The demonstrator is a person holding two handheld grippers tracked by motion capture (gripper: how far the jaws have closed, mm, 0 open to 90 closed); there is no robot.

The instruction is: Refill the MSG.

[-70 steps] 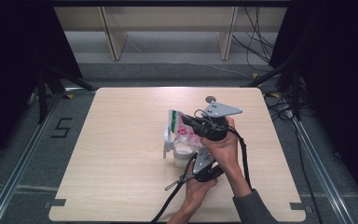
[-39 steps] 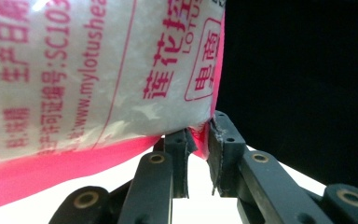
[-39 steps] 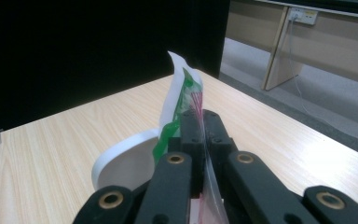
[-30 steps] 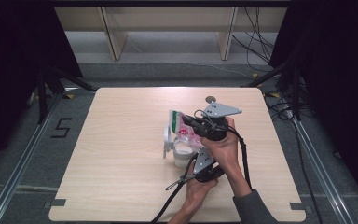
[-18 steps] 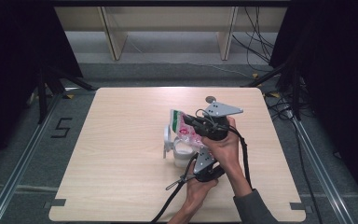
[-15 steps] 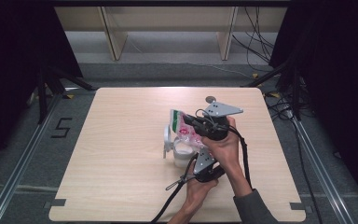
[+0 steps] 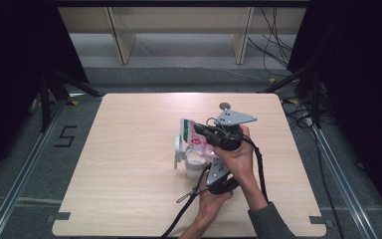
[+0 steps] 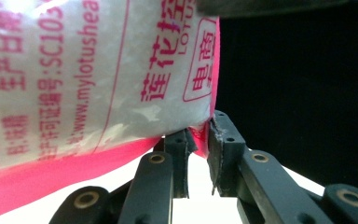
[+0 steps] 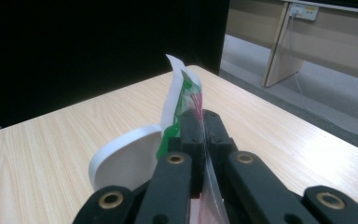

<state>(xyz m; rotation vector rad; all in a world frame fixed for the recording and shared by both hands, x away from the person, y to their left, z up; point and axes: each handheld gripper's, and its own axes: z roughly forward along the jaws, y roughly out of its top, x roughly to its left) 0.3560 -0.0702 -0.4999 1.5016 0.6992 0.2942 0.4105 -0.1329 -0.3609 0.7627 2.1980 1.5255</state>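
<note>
High view: pouch [image 7: 195,135] upright, long axis vertical, over cup [image 7: 195,164].

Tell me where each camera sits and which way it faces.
High view: above the near edge, looking forward and down on the table; both forearms enter from below.
Left gripper view: on the left gripper, looking along its jaws, which pinch the bag.
Right gripper view: on the right gripper, clamped on the bag's edge, cup behind.
All share the bag.
</note>
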